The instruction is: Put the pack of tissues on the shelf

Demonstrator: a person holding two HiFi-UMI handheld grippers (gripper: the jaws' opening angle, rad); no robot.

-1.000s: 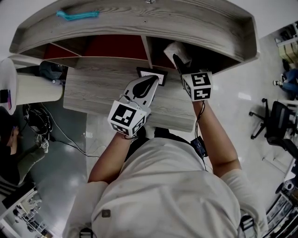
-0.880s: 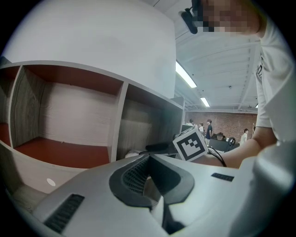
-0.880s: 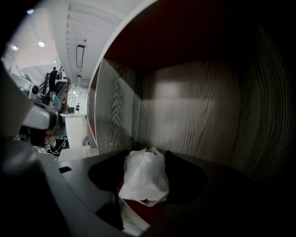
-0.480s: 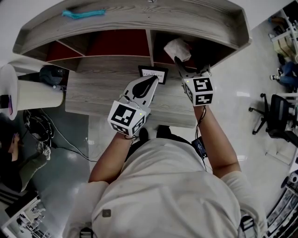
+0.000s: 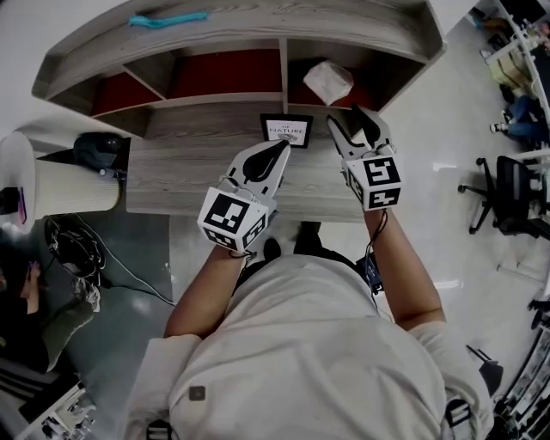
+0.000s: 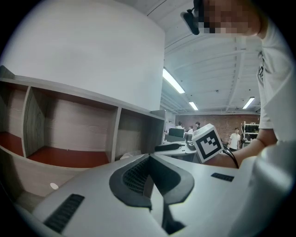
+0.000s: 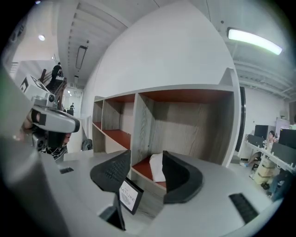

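The pack of tissues (image 5: 328, 82) is a white crumpled packet lying on the red floor of the shelf's (image 5: 258, 39) right compartment. My right gripper (image 5: 351, 125) is held apart from it in front of the shelf, over the desk's back edge. Its jaws have just been closing a little but still stand open, with nothing between them. In the right gripper view the pack (image 7: 157, 166) shows far off between the open jaws of the right gripper (image 7: 145, 162). My left gripper (image 5: 281, 148) hovers over the desk, shut and empty. The left gripper (image 6: 150, 159) points toward the shelf's compartments.
A small black-framed sign (image 5: 286, 131) stands on the grey wooden desk (image 5: 189, 176) just ahead of both grippers. A teal object (image 5: 168, 18) lies on the shelf's top. A white cylinder (image 5: 60, 185) and a dark object (image 5: 99, 146) sit at the left. An office chair (image 5: 507, 198) stands at the right.
My right gripper has drawn back out of the right compartment toward me, and the pack of tissues stays inside. The left gripper has hardly shifted in the picture.
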